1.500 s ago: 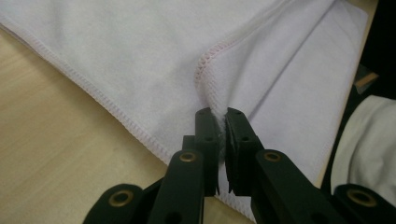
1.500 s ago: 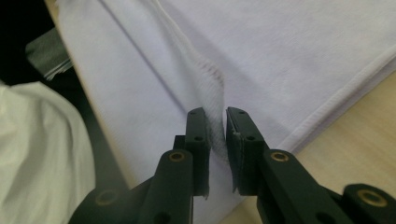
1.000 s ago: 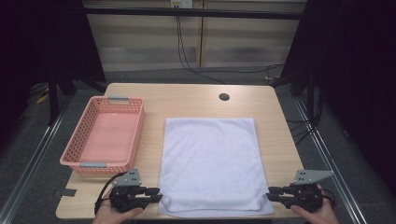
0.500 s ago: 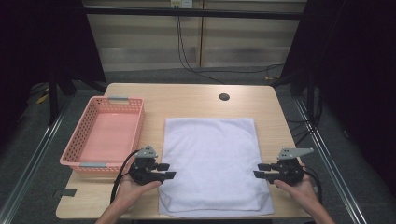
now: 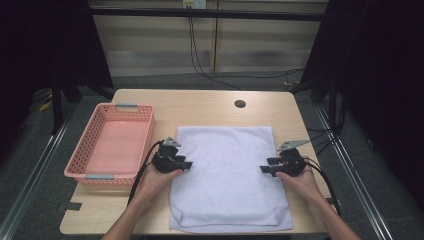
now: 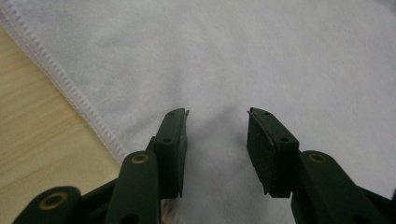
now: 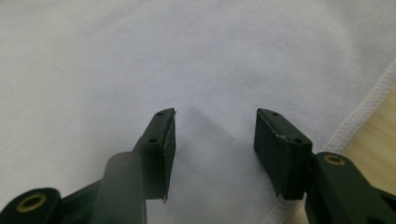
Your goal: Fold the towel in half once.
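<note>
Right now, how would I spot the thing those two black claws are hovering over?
Find the wooden table. Its middle holds a white towel spread flat, with the left gripper and right gripper at its side edges. Beside it sits a pink basket; the towel alone is soft, white and stitched along its hem.

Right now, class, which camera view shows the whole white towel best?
The high view: the white towel lies fully visible on the table. The left gripper view and right gripper view show close-up cloth and one stitched hem each.
</note>
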Demonstrator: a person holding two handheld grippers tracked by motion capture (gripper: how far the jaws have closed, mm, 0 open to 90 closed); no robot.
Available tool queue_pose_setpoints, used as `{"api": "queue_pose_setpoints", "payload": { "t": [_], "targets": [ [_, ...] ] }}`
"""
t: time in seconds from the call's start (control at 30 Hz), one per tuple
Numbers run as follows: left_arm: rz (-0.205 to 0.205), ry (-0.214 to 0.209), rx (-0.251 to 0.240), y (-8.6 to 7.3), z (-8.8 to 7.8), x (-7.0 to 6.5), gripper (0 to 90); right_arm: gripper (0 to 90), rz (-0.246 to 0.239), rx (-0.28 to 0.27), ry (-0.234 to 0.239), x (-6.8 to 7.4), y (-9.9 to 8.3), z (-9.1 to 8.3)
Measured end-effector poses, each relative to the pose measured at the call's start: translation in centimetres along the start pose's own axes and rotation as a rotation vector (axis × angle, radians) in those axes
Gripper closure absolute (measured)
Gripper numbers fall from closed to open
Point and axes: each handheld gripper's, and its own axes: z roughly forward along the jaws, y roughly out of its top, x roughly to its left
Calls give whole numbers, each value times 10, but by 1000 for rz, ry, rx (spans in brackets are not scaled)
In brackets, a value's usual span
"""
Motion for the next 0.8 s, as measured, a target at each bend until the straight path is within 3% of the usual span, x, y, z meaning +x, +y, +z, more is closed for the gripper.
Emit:
{"api": "queue_pose_setpoints", "payload": {
  "t": [0.07,0.13,0.27,0.33,0.43,0.5,0.6,0.67,0.8],
  "targets": [
    [69,42,19,0,2,-7,576,489,-13,1,-10,-1,3,6],
    [73,47,28,0,1,-8,578,493,-35,-1,-26,0,3,8],
    [100,47,12,-8,-2,-14,687,564,-84,12,-68,9,-3,5],
    [121,30,25,-12,-5,-20,764,664,-92,4,-60,11,-8,0],
    [129,3,26,-18,-9,-27,796,734,-96,2,-43,15,-15,-6],
    [126,2,28,-20,-11,-29,798,755,-104,9,-38,18,-19,-10],
    [133,-27,31,-27,-16,-37,798,781,-104,15,-27,21,-25,-15],
    [146,-65,29,-38,-22,-48,803,813,-91,14,6,26,-35,-24],
    [162,-84,44,-43,-26,-59,802,828,-92,40,26,37,-46,-36]
  ]
}}
